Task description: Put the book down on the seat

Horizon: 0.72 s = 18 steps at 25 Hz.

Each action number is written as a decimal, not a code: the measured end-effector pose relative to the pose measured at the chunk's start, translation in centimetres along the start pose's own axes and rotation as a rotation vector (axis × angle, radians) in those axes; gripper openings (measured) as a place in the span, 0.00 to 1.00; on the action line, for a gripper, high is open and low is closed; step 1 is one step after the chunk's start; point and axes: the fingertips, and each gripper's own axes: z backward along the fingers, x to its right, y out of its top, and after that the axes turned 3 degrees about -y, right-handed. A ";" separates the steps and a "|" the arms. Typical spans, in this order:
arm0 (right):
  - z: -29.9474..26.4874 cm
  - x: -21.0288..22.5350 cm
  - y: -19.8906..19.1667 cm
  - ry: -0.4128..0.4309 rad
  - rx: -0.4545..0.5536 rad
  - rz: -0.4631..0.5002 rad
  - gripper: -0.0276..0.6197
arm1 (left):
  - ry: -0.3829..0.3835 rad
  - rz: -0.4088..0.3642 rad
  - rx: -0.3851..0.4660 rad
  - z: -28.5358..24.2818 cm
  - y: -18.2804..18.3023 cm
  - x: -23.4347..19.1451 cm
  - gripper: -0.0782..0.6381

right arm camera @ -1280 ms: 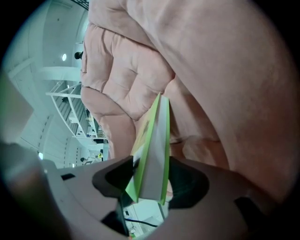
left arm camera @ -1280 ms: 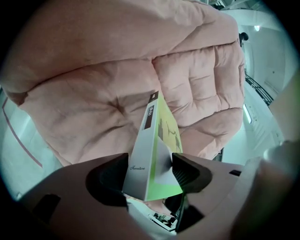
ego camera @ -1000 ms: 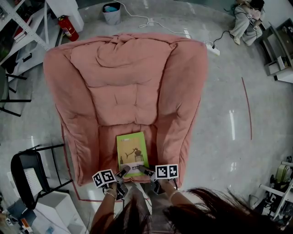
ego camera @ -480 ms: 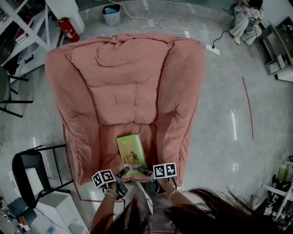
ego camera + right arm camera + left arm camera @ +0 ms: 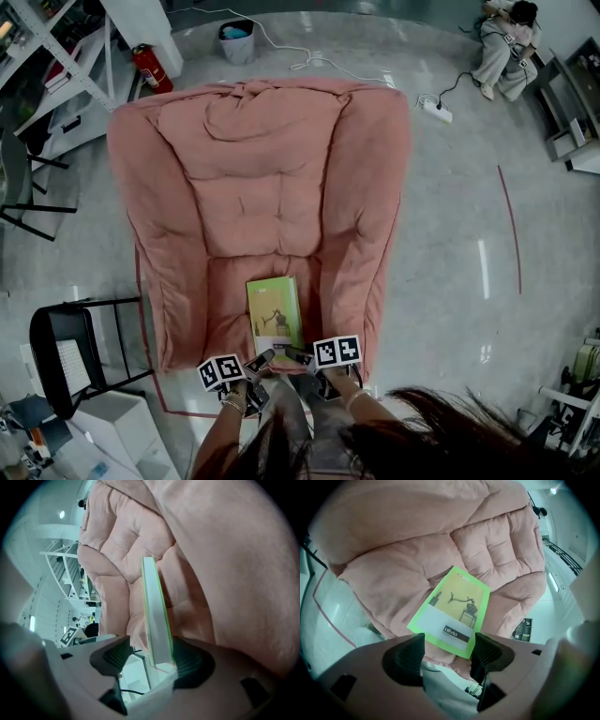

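Puffy pink quilted armchair [image 5: 267, 178]. A thin, flat, rectangular book [image 5: 274, 317] with a glossy green cover lies at the near edge of its seat [image 5: 225, 309]. The left gripper [image 5: 262, 358] gapes empty just short of it. The right gripper [image 5: 296, 354] has its jaws opening around the book's near edge.

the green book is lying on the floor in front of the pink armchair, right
The place is wrong. The green book is lying on the seat of the pink armchair, near the seat's front edge. The head view shows it.
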 end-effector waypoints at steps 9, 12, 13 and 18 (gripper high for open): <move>0.9 0.4 -0.7 -0.050 0.023 0.018 0.47 | -0.008 0.009 0.007 1.5 -3.0 -0.7 0.56; 1.1 0.1 -1.2 -0.059 0.043 0.010 0.47 | -0.016 0.004 0.008 2.3 -3.5 -1.1 0.56; 1.3 0.0 -1.4 -0.061 0.051 0.008 0.47 | -0.021 0.001 0.010 2.6 -3.7 -1.2 0.56; 2.4 0.2 -2.5 -0.100 0.110 0.004 0.47 | -0.042 -0.018 0.031 4.3 -4.5 -1.8 0.56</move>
